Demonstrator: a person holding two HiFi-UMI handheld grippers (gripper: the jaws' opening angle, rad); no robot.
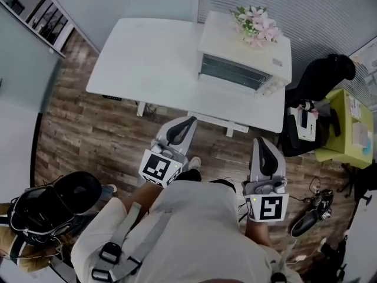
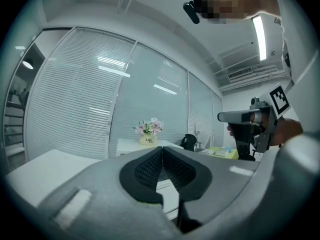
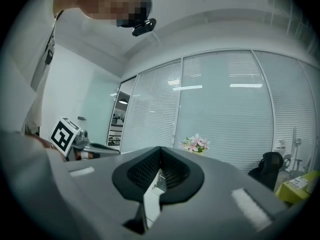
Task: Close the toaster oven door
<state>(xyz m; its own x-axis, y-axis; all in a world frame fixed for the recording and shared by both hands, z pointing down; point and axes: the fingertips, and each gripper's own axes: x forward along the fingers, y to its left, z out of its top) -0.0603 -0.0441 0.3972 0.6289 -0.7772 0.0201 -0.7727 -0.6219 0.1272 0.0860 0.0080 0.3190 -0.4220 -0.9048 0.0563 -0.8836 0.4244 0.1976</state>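
The boxy white toaster oven (image 1: 244,55) is sitting on a smooth table (image 1: 147,63). The left gripper (image 1: 187,122) and right gripper (image 1: 260,141) are pointing level, ribbed jaws closed, empty.

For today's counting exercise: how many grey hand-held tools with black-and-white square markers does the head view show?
2. The left grey tool is at lower centre, over the wooden floor; the right grey tool is to its right.

Glass-walled office room

Slatted blinds (image 2: 75,94) cover the glazed partition walls; a white desk (image 1: 147,63) stands on wood-look flooring (image 1: 76,134), a black office chair (image 1: 321,75) sits at the far right beside a yellow-green side table (image 1: 340,102), and a strip light (image 2: 260,31) and an air vent (image 2: 240,73) are set in the ceiling.
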